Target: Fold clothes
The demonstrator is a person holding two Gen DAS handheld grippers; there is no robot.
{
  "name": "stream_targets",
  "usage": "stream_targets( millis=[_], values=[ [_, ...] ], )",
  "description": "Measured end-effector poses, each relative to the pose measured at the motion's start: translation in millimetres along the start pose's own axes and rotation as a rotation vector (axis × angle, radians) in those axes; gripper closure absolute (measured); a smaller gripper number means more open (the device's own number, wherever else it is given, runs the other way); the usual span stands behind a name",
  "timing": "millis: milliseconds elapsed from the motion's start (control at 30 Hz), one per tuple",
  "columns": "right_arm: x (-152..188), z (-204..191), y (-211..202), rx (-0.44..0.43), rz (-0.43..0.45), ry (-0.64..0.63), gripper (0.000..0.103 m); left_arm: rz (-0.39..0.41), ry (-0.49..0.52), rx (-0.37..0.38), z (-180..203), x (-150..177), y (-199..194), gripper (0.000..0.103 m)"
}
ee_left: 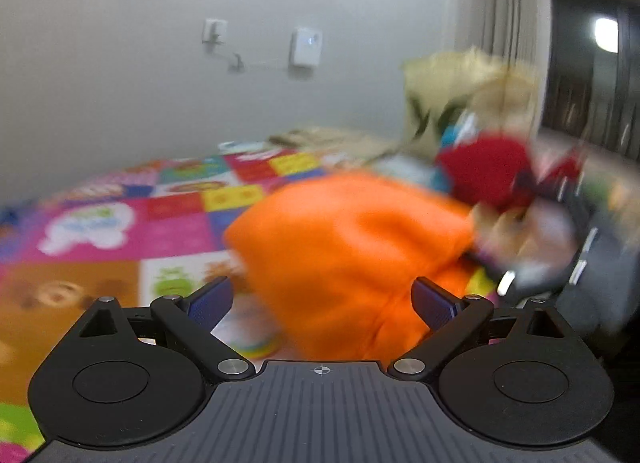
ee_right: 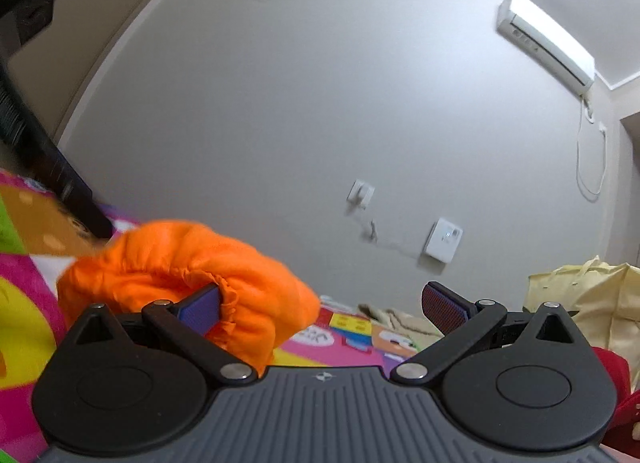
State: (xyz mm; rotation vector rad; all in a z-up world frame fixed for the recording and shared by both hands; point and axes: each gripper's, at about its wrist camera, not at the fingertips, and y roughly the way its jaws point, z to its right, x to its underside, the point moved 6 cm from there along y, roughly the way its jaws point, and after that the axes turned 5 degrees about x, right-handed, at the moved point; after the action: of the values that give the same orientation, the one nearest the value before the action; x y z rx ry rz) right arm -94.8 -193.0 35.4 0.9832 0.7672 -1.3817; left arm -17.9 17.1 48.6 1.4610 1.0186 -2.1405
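1. Fingers, both grippers: left gripper (ee_left: 322, 299) has its fingers (ee_left: 210, 299) spread wide apart, gripping nothing; right gripper (ee_right: 324, 305) likewise has its fingers (ee_right: 446, 309) spread, with orange cloth lying against the left-hand pad but not clamped.
2. Wall (ee_right: 320, 103), pale grey, fills the background of both views.
3. Play mat (ee_left: 120, 219), multicoloured picture squares, covers the floor; blurred in the left wrist view.
4. Orange garment (ee_left: 340, 247), the task item: lies bunched on the mat, just ahead of and between the left fingers. In the right wrist view its gathered, elasticated edge (ee_right: 228, 295) touches the left-hand pad.
5. Cream bag (ee_right: 588, 295), standing by the wall at right; contents cannot be told. Blurred in the left wrist view.
6. Red cloth (ee_left: 484, 171), near the bag's foot and beyond the orange garment; whether it is in the bag cannot be told.
7. Air conditioner (ee_right: 544, 37), high on the wall; right wrist view only.
8. White wall box (ee_right: 443, 240) and socket (ee_right: 360, 194), in both views.
9. Person's hand (ee_left: 520, 239) holding a dark device, heavily blurred; left wrist view only.
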Motion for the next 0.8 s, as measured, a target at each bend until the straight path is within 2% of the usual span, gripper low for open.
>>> stream_targets(
  millis=[67, 133, 167, 333, 400, 500, 600, 800],
  values=[
    [-2.5, 3.6, -3.9, 0.006, 0.009, 0.016, 0.000, 0.029, -0.085, 0.028, -11.3, -10.4, -0.4, 0.004],
    [-3.1, 8.3, -6.1, 0.020, 0.017, 0.028, 0.000, -0.012, -0.062, 0.032, -11.7, -8.8, 7.0, 0.004],
    [-3.8, 11.3, -7.8, 0.034, 0.024, 0.038, 0.000, -0.035, -0.021, 0.005, -8.0, -4.1, 13.8, 0.004],
    [-3.7, 23.0, -8.7, 0.066, 0.019, 0.058, 0.000, -0.088, 0.086, 0.013, 18.7, 15.3, 34.2, 0.004],
    [-6.0, 26.2, -5.4, 0.001, -0.014, 0.121, 0.000, -0.109, 0.128, 0.017, 29.3, 23.0, 42.3, 0.004],
    [-10.7, 30.7, 7.4, -0.145, -0.099, 0.248, 0.000, -0.126, 0.180, -0.048, 31.6, 29.9, 47.0, 0.003],
    [-10.7, 35.1, 28.3, -0.178, -0.148, 0.331, 0.000, -0.133, 0.230, -0.108, 29.2, 36.0, 49.0, 0.003],
    [28.9, 3.5, 48.1, -0.246, -0.324, 0.266, 0.000, -0.145, 0.329, -0.226, 24.4, 47.8, 52.3, 0.003]
  ],
)
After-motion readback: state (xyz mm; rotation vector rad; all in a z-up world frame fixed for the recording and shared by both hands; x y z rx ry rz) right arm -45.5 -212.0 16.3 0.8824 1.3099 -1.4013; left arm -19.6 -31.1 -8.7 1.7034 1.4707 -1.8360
